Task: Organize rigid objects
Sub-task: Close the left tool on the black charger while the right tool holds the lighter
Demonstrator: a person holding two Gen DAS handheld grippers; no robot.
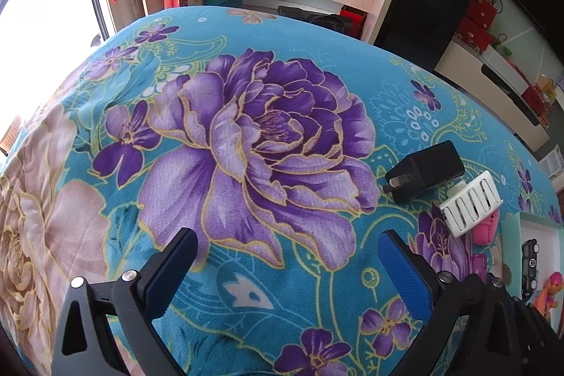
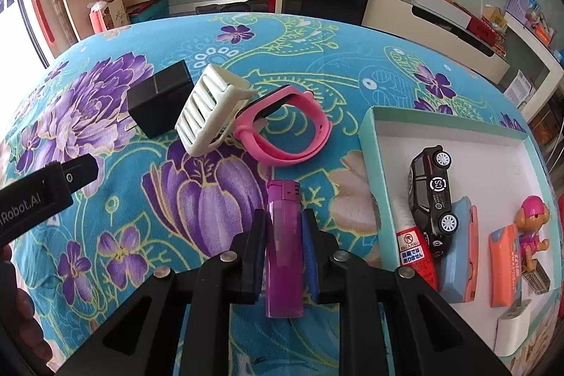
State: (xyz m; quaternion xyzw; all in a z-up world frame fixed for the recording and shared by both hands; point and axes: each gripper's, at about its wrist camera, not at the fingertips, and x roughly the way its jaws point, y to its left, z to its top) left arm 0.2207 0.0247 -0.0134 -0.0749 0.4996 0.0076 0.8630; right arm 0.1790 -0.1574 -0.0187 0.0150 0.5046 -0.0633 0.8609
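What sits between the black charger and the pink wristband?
The white slotted holder, leaning over the pink wristband beside the black charger, seen in the right wrist view.

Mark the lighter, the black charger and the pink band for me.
lighter [image 2: 283, 228]: right wrist view, on its purple body between the pads.
black charger [image 2: 160, 103]: right wrist view, on its top face.
pink band [image 2: 299, 150]: right wrist view, on the near side of the strap loop.

Bright daylight from blown-out window [image 1: 31, 6] at left, strong fisheye bending, dark corners
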